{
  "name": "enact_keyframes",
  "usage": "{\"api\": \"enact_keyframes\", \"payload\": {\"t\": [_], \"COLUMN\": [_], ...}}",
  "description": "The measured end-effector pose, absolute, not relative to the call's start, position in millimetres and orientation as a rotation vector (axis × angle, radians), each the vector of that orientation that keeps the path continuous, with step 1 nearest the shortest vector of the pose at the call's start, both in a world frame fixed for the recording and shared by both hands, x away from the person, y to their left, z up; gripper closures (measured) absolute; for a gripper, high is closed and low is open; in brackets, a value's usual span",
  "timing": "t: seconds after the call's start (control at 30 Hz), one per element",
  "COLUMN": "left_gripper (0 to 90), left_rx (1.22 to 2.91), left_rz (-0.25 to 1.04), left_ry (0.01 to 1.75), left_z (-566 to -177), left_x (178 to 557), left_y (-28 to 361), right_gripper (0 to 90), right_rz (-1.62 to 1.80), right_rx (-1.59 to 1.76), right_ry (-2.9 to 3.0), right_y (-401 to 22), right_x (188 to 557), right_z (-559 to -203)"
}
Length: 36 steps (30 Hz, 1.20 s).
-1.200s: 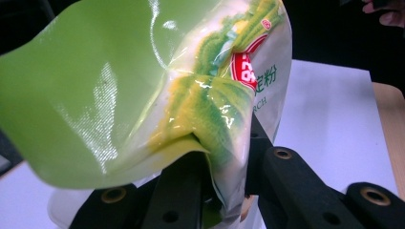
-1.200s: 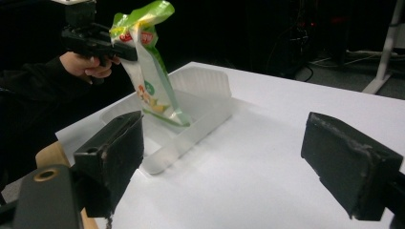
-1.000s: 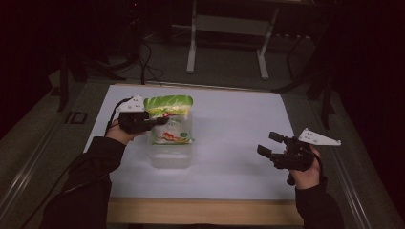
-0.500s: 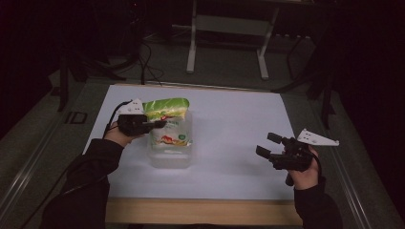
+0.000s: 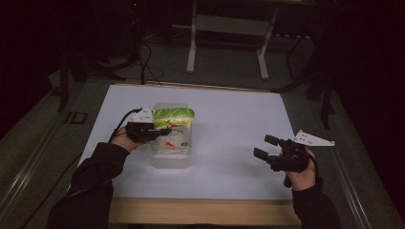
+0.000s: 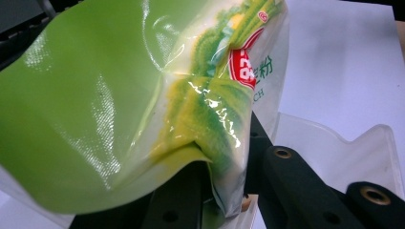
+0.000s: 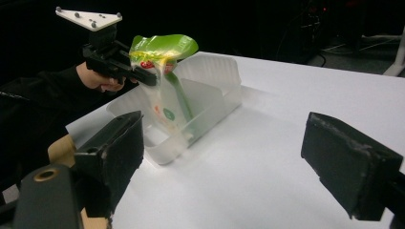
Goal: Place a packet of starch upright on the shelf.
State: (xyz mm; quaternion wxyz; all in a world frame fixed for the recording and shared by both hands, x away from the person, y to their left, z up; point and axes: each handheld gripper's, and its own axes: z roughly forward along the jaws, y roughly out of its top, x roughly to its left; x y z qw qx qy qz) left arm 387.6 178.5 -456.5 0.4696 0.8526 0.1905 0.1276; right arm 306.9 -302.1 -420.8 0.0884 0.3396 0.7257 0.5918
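A green and white food pouch [image 5: 175,126] with red print hangs upright over a clear plastic tub [image 5: 168,161] on the white table top. My left gripper [image 5: 162,130] is shut on the pouch's upper edge, and the pouch's lower end reaches down inside the tub [image 7: 210,102]. In the left gripper view the pouch [image 6: 143,95] covers most of the jaws. From the right gripper view the pouch [image 7: 165,90] stands tilted in the tub, pinched by the left gripper [image 7: 143,76]. My right gripper [image 5: 262,148] stays open and empty near the table's right front.
The white table top [image 5: 229,124] has open room between the tub and the right gripper. A wooden strip [image 5: 200,210] runs along the front edge. Behind the table stand metal frame legs [image 5: 192,43] and cables on a dark floor.
My left gripper has brought the pouch nearer and lower, so its bottom end now sits deeper in the tub. The right gripper has hardly moved.
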Motion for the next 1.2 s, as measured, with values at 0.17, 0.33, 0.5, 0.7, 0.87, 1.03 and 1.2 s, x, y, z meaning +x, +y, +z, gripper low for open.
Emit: {"api": "enact_keyframes", "payload": {"t": [0.17,0.33,0.5,0.7,0.87,1.03,1.2], "left_gripper": [82.4,70.4,45.6,12.3,0.9,0.9,0.9], "left_rx": [2.088,2.069,2.03,1.974,1.934,1.917,1.897], "left_rz": [0.307,0.308,0.325,0.336,0.349,0.359,0.357], "left_ry": [0.472,0.489,0.541,0.67,0.696,0.741,0.752], "left_z": [-456,-454,-453,-448,-446,-442,-440], "left_x": [388,385,381,380,376,366,354], "left_y": [179,180,182,191,196,205,215], "right_gripper": [14.5,14.5,14.5,14.5,14.5,14.3,13.8], "right_rz": [1.769,1.765,1.755,1.742,1.739,1.741,1.715], "right_rx": [1.009,1.009,1.015,1.007,1.015,1.02,1.014], "right_ry": [2.16,2.161,2.164,2.17,2.173,2.163,2.144], "right_y": [-302,-303,-303,-303,-304,-305,-307], "right_x": [307,306,307,306,305,303,302], "right_z": [-420,-420,-421,-422,-424,-424,-425]}}
